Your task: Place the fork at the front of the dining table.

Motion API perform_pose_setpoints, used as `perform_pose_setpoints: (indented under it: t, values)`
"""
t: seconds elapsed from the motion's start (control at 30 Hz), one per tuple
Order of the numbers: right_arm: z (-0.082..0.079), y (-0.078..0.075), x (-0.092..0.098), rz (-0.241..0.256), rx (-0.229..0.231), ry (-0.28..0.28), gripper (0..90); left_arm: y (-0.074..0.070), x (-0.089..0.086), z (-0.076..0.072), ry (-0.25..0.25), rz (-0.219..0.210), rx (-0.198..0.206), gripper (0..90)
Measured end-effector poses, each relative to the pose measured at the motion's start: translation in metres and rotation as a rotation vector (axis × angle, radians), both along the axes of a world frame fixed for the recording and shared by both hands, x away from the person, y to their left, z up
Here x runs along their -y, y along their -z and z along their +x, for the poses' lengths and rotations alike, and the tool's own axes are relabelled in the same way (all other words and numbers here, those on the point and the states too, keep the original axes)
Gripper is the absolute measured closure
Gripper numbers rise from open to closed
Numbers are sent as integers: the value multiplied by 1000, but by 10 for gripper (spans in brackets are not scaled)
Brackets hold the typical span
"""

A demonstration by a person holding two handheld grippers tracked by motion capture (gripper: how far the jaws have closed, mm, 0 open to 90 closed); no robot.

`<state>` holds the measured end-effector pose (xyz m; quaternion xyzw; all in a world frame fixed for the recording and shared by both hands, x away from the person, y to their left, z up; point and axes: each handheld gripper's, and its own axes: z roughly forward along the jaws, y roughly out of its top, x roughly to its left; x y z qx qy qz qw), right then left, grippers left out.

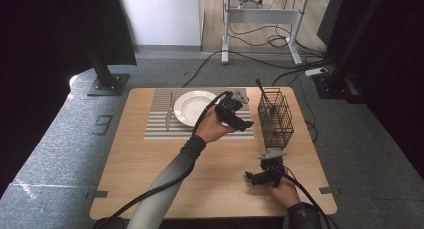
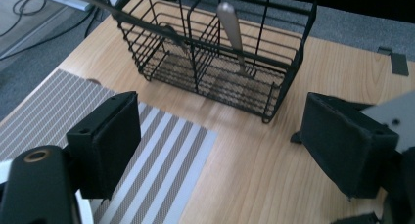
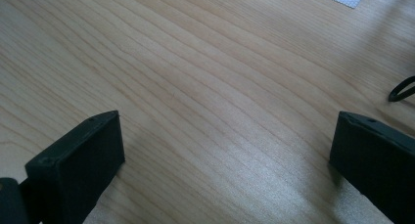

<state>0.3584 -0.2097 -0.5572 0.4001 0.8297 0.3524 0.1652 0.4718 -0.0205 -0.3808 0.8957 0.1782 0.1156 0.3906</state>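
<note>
— Two grippers, both with jaws spread wide and nothing between them. The left gripper (image 1: 239, 115) hovers over the right end of the striped mat (image 1: 160, 124), just beside the basket (image 1: 276, 120).
— And the basket?
— A black wire one, upright at the right side of the table (image 1: 150, 174), split into compartments. The left gripper view looks straight at it: a metal handle (image 2: 231, 23) leans in one compartment, and a second utensil (image 2: 171, 35) sits in the next.
— The right gripper (image 1: 261, 177)?
— Low over bare wood near the front edge, well apart from the basket.
— Anything else laid out?
— A white plate (image 1: 192, 107) on the mat, a knife (image 1: 170, 110) just left of it.
</note>
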Motion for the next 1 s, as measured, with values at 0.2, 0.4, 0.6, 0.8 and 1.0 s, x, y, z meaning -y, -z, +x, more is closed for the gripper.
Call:
perform_pose_setpoints:
  t: [0.2,0.4,0.6,0.8,1.0]
  values:
    - [0,0,0,-2,1,0,0,-1,15,6,16,0,-1,215]
    - [0,0,0,-1,1,0,0,0,29,11,31,-13,-8,294]
    - [0,0,0,-2,1,0,0,2,43,16,28,-18,-11,374]
    - [0,0,0,-4,4,-7,0,6,55,21,32,-6,-28,460]
    - [-1,0,0,-3,3,-14,0,12,64,25,16,1,-50,599]
